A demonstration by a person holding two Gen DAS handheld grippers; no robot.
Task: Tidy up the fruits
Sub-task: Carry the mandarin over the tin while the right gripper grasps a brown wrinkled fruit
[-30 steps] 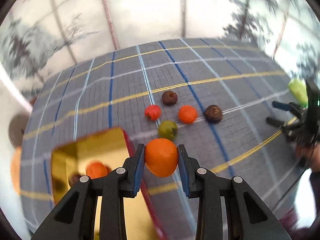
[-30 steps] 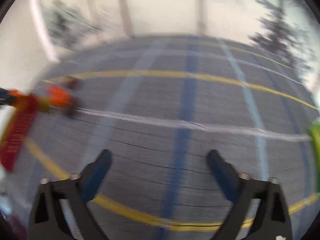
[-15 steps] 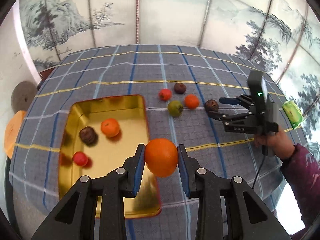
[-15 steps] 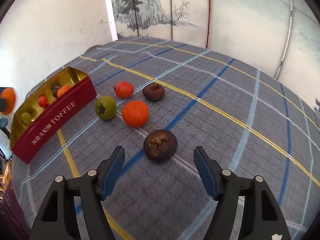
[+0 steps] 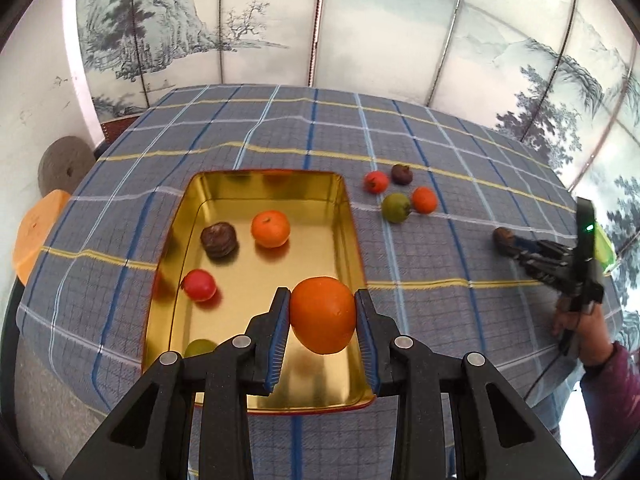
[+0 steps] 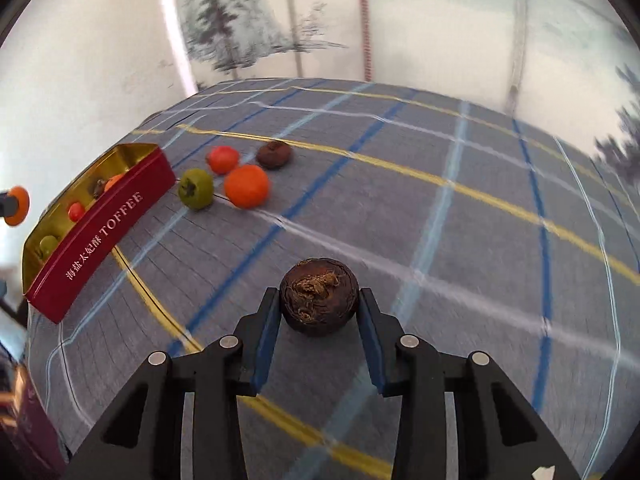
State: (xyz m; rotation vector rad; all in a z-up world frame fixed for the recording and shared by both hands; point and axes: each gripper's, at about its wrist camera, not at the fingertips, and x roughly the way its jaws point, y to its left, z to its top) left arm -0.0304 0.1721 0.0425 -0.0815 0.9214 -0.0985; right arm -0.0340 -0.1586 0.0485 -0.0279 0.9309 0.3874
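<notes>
My left gripper [image 5: 322, 322] is shut on an orange [image 5: 322, 320] and holds it above the near right part of the gold tin tray [image 5: 352, 224]. The tray holds an orange [image 5: 270, 229], a brown fruit [image 5: 219, 241], a red fruit [image 5: 199, 285] and a green fruit [image 5: 199, 347]. My right gripper [image 6: 318, 312] has its jaws around a brown fruit [image 6: 318, 298] on the cloth, both pads touching it. It also shows in the left wrist view [image 5: 505, 239]. Several fruits lie loose on the cloth: red [image 6: 222, 159], brown [image 6: 274, 154], orange [image 6: 246, 186], green [image 6: 195, 189].
The tray's red side reads TOFFEE [image 6: 100, 232]. The table is covered by a blue plaid cloth [image 5: 440, 152]. A painted screen [image 5: 360, 20] stands behind it. An orange stool [image 5: 36, 236] and a grey disc [image 5: 64, 164] are at the left. A green object [image 5: 602, 246] lies at the right edge.
My left gripper carried the orange from beside the tray to over its near right part. My right gripper moved onto the brown fruit and closed around it.
</notes>
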